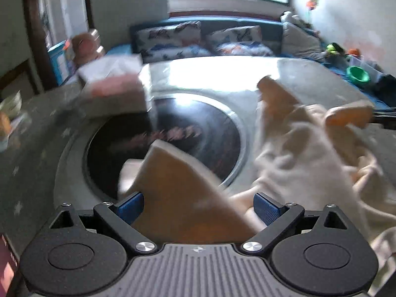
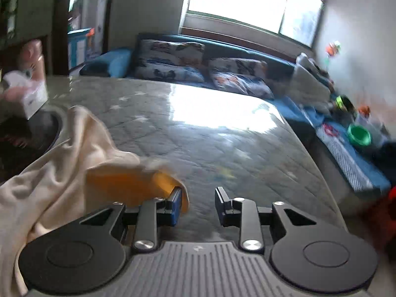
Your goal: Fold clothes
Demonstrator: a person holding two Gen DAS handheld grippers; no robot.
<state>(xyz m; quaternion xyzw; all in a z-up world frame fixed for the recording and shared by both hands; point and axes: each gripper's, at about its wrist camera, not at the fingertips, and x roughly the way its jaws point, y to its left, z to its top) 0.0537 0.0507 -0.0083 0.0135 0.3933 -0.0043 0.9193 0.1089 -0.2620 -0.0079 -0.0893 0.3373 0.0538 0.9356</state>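
The left gripper (image 1: 198, 210) stands apart around an orange-lined flap of the cream garment (image 1: 309, 153). The right gripper (image 2: 198, 205) stands apart, empty, over the grey worktop (image 2: 222, 148) beside the garment.

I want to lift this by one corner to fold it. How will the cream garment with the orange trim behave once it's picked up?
The cream garment lies in soft wrinkles, so it will probably sag and bunch, not hold shape. It looks thin, so likely light. The table looks glossy under it, so it may slide when pushed.

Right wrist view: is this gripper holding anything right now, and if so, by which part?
Nothing is held. The right gripper has its jaws apart over bare table; the cream garment lies beside its left finger, outside the gap.
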